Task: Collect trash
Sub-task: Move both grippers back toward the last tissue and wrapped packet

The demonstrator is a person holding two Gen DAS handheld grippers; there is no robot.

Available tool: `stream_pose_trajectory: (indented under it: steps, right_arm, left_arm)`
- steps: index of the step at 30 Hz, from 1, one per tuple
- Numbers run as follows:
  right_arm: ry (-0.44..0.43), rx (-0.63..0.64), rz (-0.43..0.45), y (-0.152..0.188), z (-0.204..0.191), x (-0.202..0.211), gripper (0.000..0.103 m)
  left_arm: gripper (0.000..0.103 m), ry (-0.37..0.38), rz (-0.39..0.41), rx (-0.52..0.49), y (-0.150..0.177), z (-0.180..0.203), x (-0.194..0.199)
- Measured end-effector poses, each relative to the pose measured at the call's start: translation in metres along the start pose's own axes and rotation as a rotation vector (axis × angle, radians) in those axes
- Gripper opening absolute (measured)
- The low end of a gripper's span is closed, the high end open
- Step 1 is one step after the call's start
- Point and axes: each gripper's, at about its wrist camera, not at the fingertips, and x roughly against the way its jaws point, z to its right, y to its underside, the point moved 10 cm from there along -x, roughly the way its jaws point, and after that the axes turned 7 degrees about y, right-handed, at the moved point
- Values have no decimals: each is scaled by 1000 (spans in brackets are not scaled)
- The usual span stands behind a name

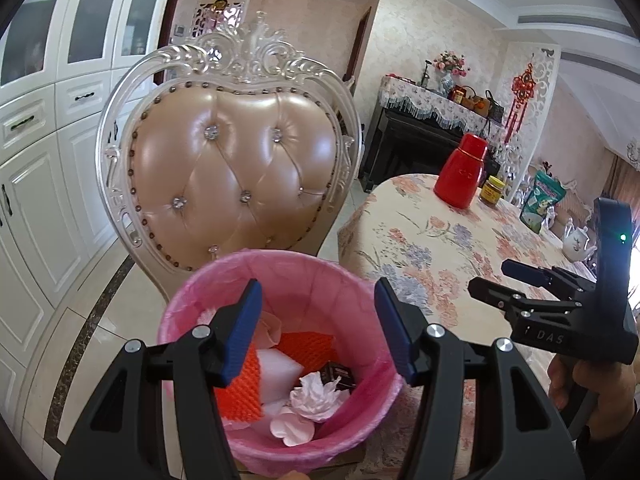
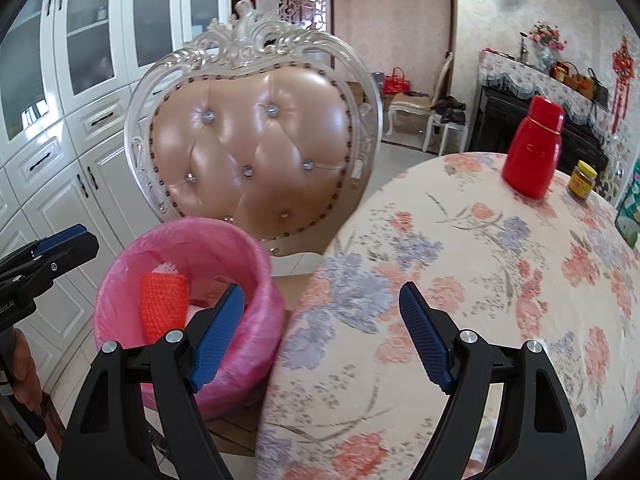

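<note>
Left tongs (image 1: 318, 328) are spread apart with nothing in them, low centre of frame right over the pink-lined bin (image 1: 280, 276); tissues (image 1: 314, 396) and orange netting (image 1: 240, 392) already sit inside. Right tongs (image 2: 322, 336) gape wide, empty too, at the floral worktop (image 2: 480, 280) edge.

The bin (image 1: 276, 280) is round, lined with a pink plastic bag, and stands upright on the floor at 9 o'clock from the table edge, in front of the chair. Inside lie orange foam netting (image 1: 240, 392), a white foam block (image 1: 278, 372), crumpled pink-white tissues (image 1: 316, 396) and a small dark box (image 1: 340, 374).
</note>
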Motion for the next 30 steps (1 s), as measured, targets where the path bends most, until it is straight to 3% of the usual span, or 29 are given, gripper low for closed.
stream_pose_trajectory:
  steps: [14, 30]
  right_arm:
    - [90, -102, 6, 30, 95, 23, 76]
    - [180, -219, 13, 71, 200, 51, 81]
  left_arm:
    - [59, 63, -52, -75, 13, 78, -32]
    - [59, 168, -158, -174, 53, 193, -88]
